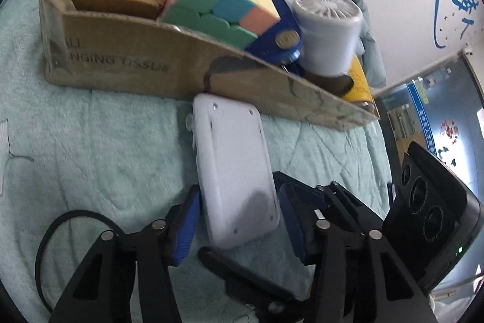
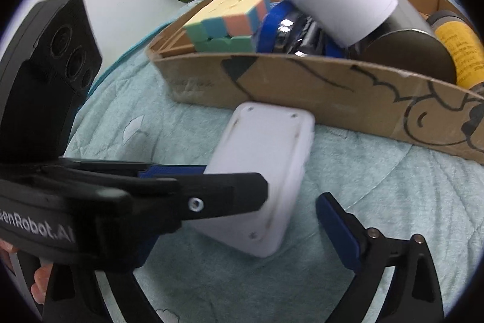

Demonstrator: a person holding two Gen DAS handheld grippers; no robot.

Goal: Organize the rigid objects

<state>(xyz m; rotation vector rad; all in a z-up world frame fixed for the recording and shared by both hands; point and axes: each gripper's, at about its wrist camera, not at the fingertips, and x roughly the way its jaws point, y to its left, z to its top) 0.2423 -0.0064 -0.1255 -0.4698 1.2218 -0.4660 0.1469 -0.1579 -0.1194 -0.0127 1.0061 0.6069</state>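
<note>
left claw [image 1: 239, 220] clamped, right claw [image 2: 239, 235] agape

Left hand-held gripper [image 1: 239, 220]: matte black plastic linkage arms joined by round silver pivot pins, each ending in a ribbed blue finger pad [image 1: 184, 229]; a thin black cable [image 1: 54, 235] loops beside its frame. In the right wrist view the same unit shows a black housing with three round recessed lens openings in a row, a silver screw [image 2: 196, 204] in the arm, and white lettering reading "enRobot.AI" [image 2: 36, 230] along the body. Right hand-held gripper [image 2: 239, 227]: black arms with silver pins and blue pads [image 2: 341, 227]; its housing bears a small green indicator light [image 1: 460, 249]. Bare skin of the person's fingers [image 2: 40, 282] shows pinkish at the lower left edge.
</note>
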